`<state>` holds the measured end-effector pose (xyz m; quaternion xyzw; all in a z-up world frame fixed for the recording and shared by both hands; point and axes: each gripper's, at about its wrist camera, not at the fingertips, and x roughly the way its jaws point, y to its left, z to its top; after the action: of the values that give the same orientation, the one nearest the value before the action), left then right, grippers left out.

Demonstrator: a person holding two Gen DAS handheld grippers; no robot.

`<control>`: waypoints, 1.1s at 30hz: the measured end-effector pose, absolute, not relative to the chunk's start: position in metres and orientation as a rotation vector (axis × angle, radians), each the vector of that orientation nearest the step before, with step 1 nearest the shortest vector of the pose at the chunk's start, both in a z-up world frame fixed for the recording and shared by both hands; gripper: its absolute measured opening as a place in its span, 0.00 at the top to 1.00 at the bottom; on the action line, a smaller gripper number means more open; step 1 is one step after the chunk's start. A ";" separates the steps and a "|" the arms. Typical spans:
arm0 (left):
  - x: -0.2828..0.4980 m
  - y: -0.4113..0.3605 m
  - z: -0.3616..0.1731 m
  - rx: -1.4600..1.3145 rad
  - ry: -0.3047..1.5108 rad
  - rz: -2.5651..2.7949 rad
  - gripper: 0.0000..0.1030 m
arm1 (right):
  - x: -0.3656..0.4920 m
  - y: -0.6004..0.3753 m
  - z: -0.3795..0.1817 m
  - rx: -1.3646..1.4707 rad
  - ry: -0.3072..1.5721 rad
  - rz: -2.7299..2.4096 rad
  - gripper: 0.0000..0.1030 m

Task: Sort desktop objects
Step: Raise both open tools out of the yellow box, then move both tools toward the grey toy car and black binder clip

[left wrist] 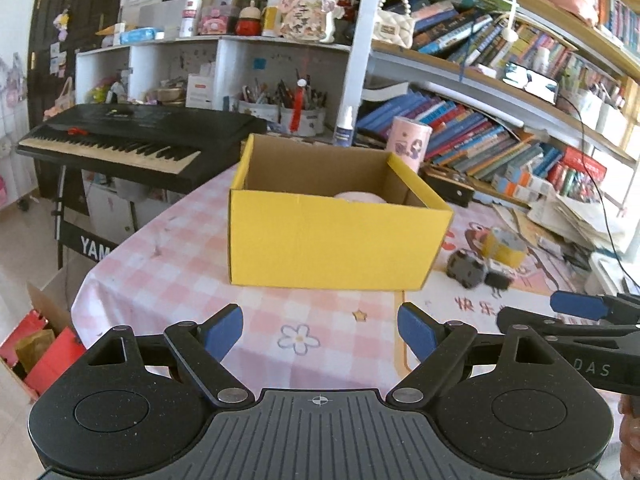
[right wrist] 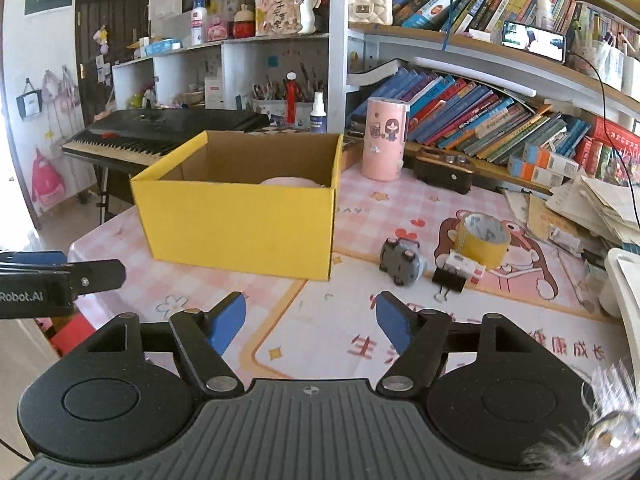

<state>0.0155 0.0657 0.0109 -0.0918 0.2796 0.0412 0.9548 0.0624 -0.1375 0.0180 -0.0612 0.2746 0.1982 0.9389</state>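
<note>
A yellow cardboard box (left wrist: 332, 240) (right wrist: 240, 228) stands open on the pink checked tablecloth (left wrist: 168, 264), with a pale pink object (right wrist: 290, 182) inside. Right of the box lie a grey toy car (right wrist: 400, 262) (left wrist: 466, 266), a roll of yellow tape (right wrist: 482, 240) (left wrist: 503, 246), a black binder clip (right wrist: 450, 280) and a small white item (right wrist: 466, 263). My left gripper (left wrist: 320, 334) is open over the cloth in front of the box, holding nothing. My right gripper (right wrist: 310, 320) is open too, empty, short of the car.
A pink cylinder (right wrist: 385, 138) stands behind the box by a dark case (right wrist: 444, 170). Bookshelves (right wrist: 480, 120) fill the back right, with stacked papers (right wrist: 600, 208) on the right. A black keyboard (left wrist: 132, 140) stands left beyond the table edge. A red carton (left wrist: 44, 348) sits on the floor.
</note>
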 end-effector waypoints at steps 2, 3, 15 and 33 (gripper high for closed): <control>0.010 0.064 0.011 -0.175 0.567 0.074 0.16 | 0.057 -0.136 0.017 -0.126 0.563 0.403 0.28; 0.008 0.063 0.011 -0.171 0.568 0.071 0.16 | 0.054 -0.135 0.017 -0.128 0.565 0.400 0.26; -0.006 0.053 -0.003 -0.185 0.619 0.005 0.11 | 0.025 -0.135 0.003 -0.165 0.639 0.380 0.18; 0.019 0.012 -0.006 -0.150 0.640 -0.123 0.11 | 0.029 -0.180 -0.002 -0.132 0.663 0.230 0.16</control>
<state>0.0186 0.0120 -0.0060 -0.0736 0.3139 -0.0604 0.9447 0.0287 -0.1795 -0.0024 -0.0644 0.3243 0.1123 0.9370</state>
